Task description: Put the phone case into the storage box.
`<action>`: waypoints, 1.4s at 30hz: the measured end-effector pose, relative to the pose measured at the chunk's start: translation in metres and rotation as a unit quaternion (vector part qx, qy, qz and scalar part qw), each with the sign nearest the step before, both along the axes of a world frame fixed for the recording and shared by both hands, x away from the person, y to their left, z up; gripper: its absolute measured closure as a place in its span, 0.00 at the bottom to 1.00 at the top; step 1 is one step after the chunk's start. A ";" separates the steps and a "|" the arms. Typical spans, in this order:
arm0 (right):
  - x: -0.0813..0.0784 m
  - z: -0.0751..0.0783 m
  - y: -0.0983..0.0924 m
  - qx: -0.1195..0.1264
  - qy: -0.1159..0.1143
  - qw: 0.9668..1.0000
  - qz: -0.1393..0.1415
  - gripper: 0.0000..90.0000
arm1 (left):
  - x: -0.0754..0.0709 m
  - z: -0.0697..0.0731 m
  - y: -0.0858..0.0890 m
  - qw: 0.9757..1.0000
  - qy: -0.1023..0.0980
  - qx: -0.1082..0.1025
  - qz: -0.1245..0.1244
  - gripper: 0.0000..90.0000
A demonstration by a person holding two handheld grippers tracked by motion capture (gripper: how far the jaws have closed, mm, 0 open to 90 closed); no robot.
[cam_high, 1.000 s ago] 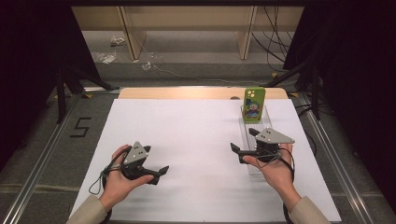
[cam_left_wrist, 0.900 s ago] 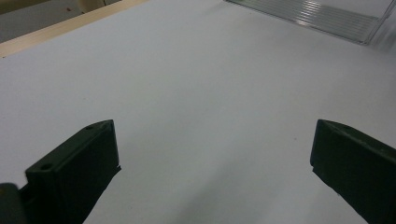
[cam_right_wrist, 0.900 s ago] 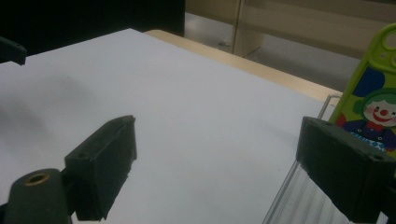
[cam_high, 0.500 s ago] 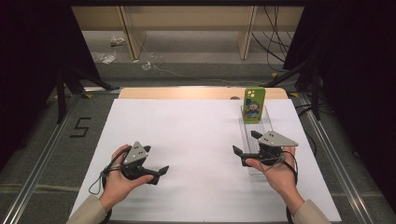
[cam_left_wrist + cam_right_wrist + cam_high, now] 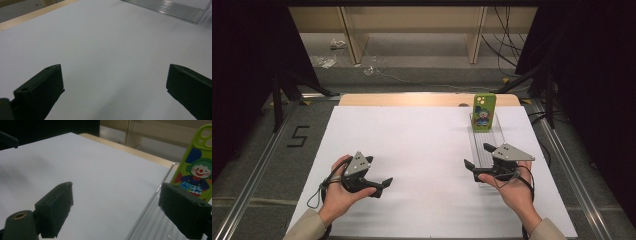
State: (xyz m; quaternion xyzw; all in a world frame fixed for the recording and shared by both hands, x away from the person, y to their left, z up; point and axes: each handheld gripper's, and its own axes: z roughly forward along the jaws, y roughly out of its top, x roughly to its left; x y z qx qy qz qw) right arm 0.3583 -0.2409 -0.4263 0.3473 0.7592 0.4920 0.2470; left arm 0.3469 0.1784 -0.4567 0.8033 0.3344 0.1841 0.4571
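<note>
Your right gripper (image 5: pixel 475 156) has drifted slightly nearer you along the clear ribbed plastic stand (image 5: pixel 486 145) since a second ago, jaws spread, empty. The green clown-print phone case (image 5: pixel 484 112) stays upright at its far end. Your left gripper (image 5: pixel 383 184) hasn't moved, jaws wide apart.

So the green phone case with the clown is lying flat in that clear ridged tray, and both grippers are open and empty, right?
Not quite: the phone case stands upright at the far end of the clear tray, as the high view shows. Both the left gripper and the right gripper are indeed open and empty.
</note>
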 end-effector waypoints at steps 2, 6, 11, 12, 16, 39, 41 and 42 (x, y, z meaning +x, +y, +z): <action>-0.001 0.000 0.000 -0.001 0.000 1.000 0.001 0.15 | 0.000 0.000 0.000 1.000 0.000 0.001 -0.001 0.01; -0.003 -0.001 -0.001 -0.002 0.000 1.000 0.001 0.15 | 0.000 0.000 0.000 1.000 0.000 0.000 0.000 0.01; -0.005 -0.002 -0.003 -0.002 0.001 1.000 -0.001 0.15 | 0.000 0.000 0.000 1.000 0.001 0.001 0.000 0.01; -0.005 -0.002 -0.003 -0.002 0.002 1.000 -0.001 0.15 | 0.000 0.000 0.000 1.000 0.001 0.000 0.000 0.01; -0.007 -0.003 -0.005 -0.001 0.000 1.000 -0.002 0.15 | 0.000 0.000 0.000 1.000 0.001 0.002 -0.001 0.01; -0.013 -0.007 -0.011 0.009 -0.007 1.000 0.004 0.15 | 0.000 0.000 0.000 1.000 0.001 0.000 -0.001 0.01; -0.014 -0.007 -0.012 0.009 -0.005 1.000 0.005 0.15 | 0.000 0.000 0.000 1.000 0.000 0.000 0.000 0.01; -0.014 -0.007 -0.012 0.009 -0.005 1.000 0.005 0.15 | 0.000 0.000 0.000 1.000 0.000 0.000 0.000 0.01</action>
